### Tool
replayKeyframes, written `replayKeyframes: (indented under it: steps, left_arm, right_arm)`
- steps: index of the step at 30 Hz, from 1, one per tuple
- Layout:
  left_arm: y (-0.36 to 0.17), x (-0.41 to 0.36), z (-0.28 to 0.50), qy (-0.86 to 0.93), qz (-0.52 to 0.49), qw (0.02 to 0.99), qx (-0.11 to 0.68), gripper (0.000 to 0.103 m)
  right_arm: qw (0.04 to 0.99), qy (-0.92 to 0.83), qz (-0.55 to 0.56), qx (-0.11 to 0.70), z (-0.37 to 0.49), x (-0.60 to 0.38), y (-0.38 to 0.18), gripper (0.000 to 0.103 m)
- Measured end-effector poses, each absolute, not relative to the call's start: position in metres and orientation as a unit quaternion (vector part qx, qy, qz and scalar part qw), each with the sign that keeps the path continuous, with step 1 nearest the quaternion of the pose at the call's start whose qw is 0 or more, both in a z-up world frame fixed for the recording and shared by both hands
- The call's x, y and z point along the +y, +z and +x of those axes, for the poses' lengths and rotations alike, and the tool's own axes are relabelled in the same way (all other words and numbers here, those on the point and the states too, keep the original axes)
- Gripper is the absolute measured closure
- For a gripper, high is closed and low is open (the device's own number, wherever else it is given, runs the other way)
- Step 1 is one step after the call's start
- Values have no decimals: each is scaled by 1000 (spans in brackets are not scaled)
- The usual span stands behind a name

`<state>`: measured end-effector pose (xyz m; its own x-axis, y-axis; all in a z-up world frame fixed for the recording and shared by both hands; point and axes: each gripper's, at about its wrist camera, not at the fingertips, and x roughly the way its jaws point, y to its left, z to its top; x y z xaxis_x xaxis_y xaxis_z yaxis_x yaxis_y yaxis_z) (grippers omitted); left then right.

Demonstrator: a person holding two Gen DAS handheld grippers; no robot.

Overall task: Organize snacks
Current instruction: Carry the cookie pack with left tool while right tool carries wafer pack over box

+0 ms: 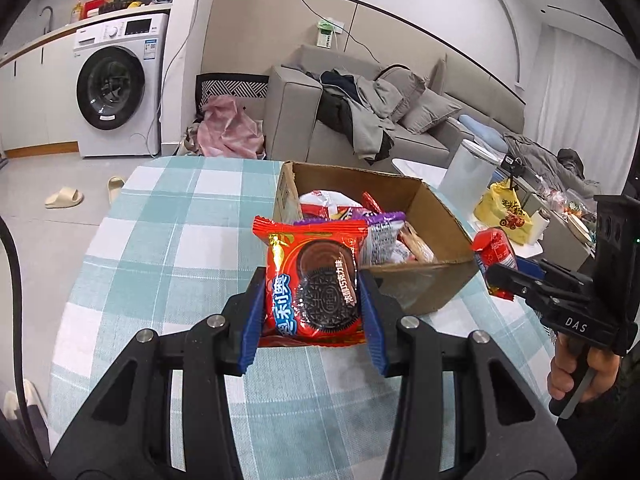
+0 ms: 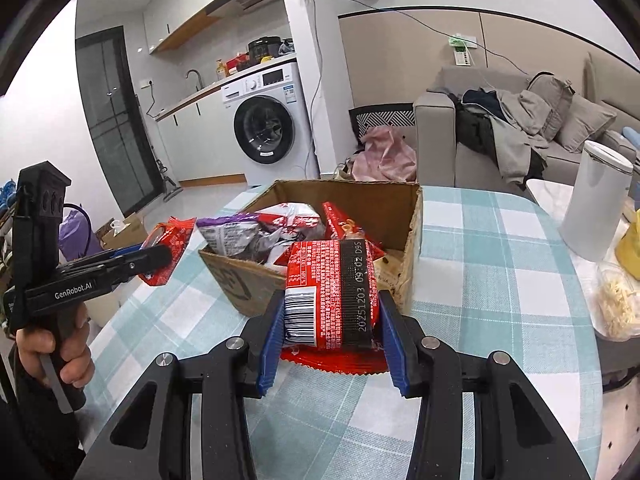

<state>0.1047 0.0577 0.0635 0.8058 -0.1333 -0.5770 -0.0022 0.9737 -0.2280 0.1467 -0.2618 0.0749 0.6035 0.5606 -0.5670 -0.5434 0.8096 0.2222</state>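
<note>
Cardboard box of snacks on checked tablecloth, left gripper clamped on Oreo packet, right gripper clamped on red packet, box at 12 o'clock of both.

My right gripper is clamped on a red snack packet, its printed back with barcode and date strip facing me, above the checked tablecloth. Just beyond it sits the open cardboard box of snacks. At left, my left gripper grips another red packet beside the box.
</note>
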Motion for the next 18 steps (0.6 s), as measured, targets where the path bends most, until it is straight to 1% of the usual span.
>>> replayKeyframes:
  steps: [8,18]
  left_arm:
    - [55,50,127,-44,-109,940,321,63]
    - [58,28,153,-68,-100,938,325,63]
  right_arm:
    - [895,298,12,331,165,-260,71,58]
    - [889,309,14,339,184,-251,74,58]
